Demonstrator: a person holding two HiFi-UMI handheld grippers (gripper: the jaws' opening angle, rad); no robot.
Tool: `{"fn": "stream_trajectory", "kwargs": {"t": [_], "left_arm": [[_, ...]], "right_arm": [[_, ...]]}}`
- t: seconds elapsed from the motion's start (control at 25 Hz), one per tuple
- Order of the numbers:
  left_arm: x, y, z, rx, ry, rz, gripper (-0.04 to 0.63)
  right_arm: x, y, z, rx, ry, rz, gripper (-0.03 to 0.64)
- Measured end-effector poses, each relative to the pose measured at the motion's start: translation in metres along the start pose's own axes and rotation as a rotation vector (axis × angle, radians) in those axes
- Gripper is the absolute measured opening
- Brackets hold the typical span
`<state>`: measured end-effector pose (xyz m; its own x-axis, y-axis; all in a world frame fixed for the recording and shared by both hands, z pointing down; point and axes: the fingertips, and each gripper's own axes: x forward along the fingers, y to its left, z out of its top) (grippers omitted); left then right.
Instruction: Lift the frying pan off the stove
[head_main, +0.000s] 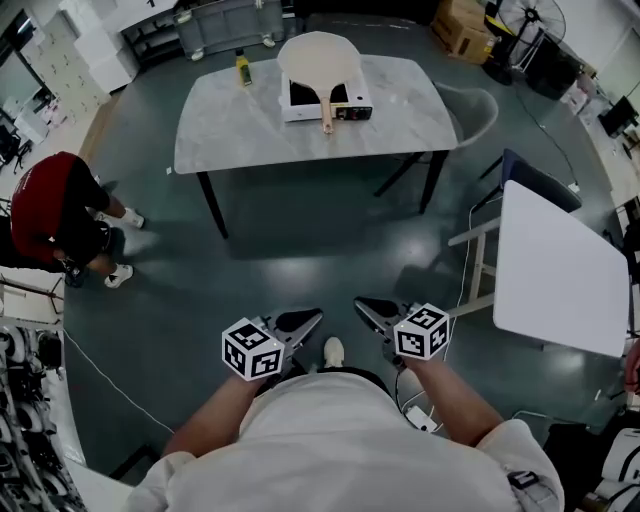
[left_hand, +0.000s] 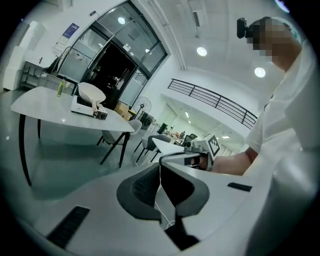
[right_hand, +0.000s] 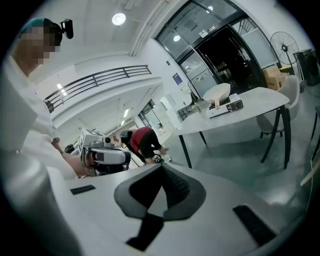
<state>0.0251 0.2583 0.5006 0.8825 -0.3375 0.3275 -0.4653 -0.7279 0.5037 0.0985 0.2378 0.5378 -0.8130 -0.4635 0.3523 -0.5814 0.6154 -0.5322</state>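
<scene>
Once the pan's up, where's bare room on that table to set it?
The table is bare left of the stove, nearer than the bottle, and along the stove's right. Crowded only mid-back, where the frying pan sits.

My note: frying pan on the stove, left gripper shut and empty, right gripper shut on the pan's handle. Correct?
The right gripper is wrong: it is shut on nothing, held near the person's body, far from the frying pan, as the head view shows. The pan is on the stove, and the left gripper is shut and empty.

Right claw (right_hand: 161, 169) closed, empty; frying pan (right_hand: 216, 93) atop stove (right_hand: 226, 107), far table (right_hand: 262, 101).
</scene>
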Motion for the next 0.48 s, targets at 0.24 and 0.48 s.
{"fn": "stream_trajectory", "kwargs": {"t": [0.24,0.48], "left_arm": [[0.036,0.033,0.032,-0.029,-0.001,0.028,0.021],[0.061,0.103,0.064,-0.060,-0.008,0.035,0.033]], "right_arm": [[0.005,-0.066,0.032,0.105,-0.027,0.014,0.036],[0.036,-0.141,0.064,0.210,-0.044,-0.020,0.098]]}}
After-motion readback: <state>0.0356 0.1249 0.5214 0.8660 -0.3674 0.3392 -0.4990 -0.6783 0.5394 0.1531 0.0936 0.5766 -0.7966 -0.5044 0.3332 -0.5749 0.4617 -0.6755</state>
